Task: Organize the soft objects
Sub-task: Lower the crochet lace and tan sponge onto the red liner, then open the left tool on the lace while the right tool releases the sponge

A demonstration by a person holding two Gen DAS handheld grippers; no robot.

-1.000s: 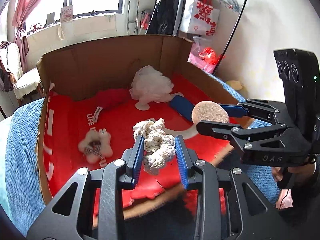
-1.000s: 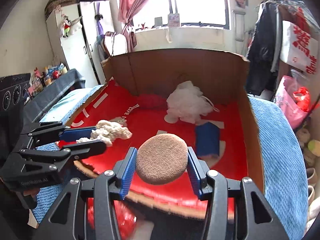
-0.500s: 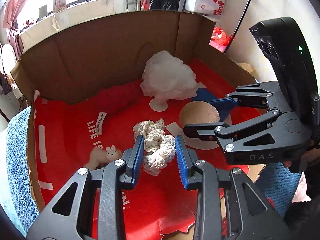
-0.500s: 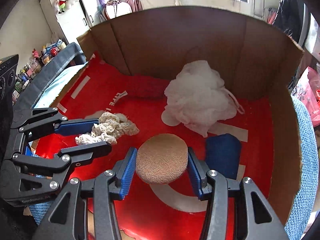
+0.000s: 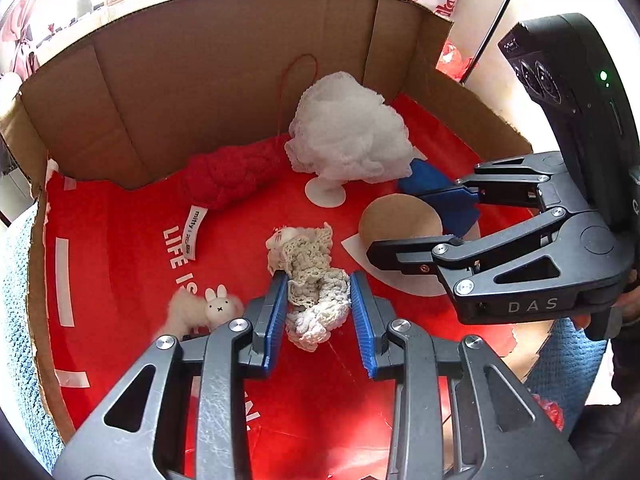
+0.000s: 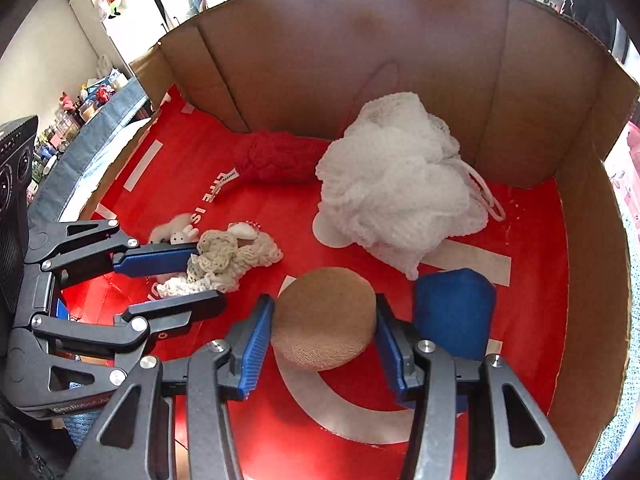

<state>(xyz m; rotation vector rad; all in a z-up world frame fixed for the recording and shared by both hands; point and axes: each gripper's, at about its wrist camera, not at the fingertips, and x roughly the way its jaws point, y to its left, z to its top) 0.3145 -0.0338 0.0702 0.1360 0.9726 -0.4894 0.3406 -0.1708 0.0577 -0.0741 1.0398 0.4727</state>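
Note:
My left gripper [image 5: 319,312] is shut on a cream crocheted cloth [image 5: 312,280], held low over the red floor of the cardboard box [image 5: 208,80]. The cloth also shows in the right wrist view [image 6: 224,258], between the left gripper's fingers [image 6: 160,260]. My right gripper [image 6: 324,336] is shut on a round tan sponge pad [image 6: 324,326], low over the red floor; the pad also shows in the left wrist view [image 5: 400,220].
In the box lie a white mesh bath pouf [image 6: 396,200], a red knitted item [image 6: 280,156], a blue cloth [image 6: 452,312] and a small white bunny plush [image 5: 208,312]. Cardboard walls [image 6: 360,60] rise at the back and right. Blue fabric [image 5: 16,280] surrounds the box.
Both grippers have moved forward and down into the box with their loads. The cloth and pad now hang close to the red floor.

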